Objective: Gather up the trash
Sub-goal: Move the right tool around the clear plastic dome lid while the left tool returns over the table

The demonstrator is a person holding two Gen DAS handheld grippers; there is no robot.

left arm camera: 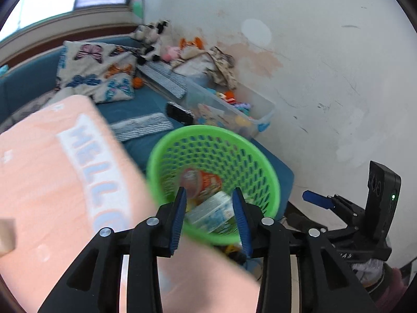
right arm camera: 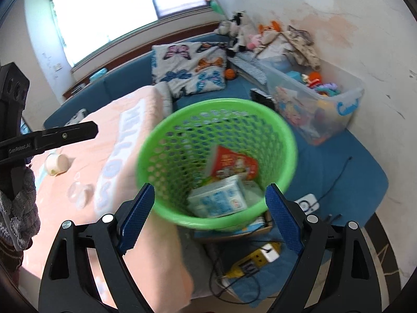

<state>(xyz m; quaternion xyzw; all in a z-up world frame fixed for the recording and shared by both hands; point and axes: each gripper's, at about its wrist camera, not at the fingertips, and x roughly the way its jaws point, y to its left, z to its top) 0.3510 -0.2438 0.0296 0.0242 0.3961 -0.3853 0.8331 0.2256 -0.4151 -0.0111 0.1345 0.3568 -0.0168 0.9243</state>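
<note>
A green mesh wastebasket (left arm camera: 213, 180) (right arm camera: 216, 167) stands beside the peach blanket. Inside lie a red-orange snack wrapper (right arm camera: 234, 164) (left arm camera: 206, 182) and a white and blue packet (right arm camera: 219, 198) (left arm camera: 211, 214). My left gripper (left arm camera: 212, 214) is open and empty, its fingertips just over the basket's near rim. My right gripper (right arm camera: 208, 216) is wide open and empty, its fingers either side of the basket's near rim. A small white cup (right arm camera: 56, 163) and a crumpled clear plastic piece (right arm camera: 78, 191) lie on the blanket at the left of the right wrist view.
The peach blanket (right arm camera: 104, 172) (left arm camera: 52, 182) covers a bed. A butterfly pillow (right arm camera: 190, 67), a clear toy bin (right arm camera: 312, 107) and soft toys (right arm camera: 242, 31) sit on the blue cushion by the wall. A yellow power strip (right arm camera: 255, 260) and cables lie below the basket.
</note>
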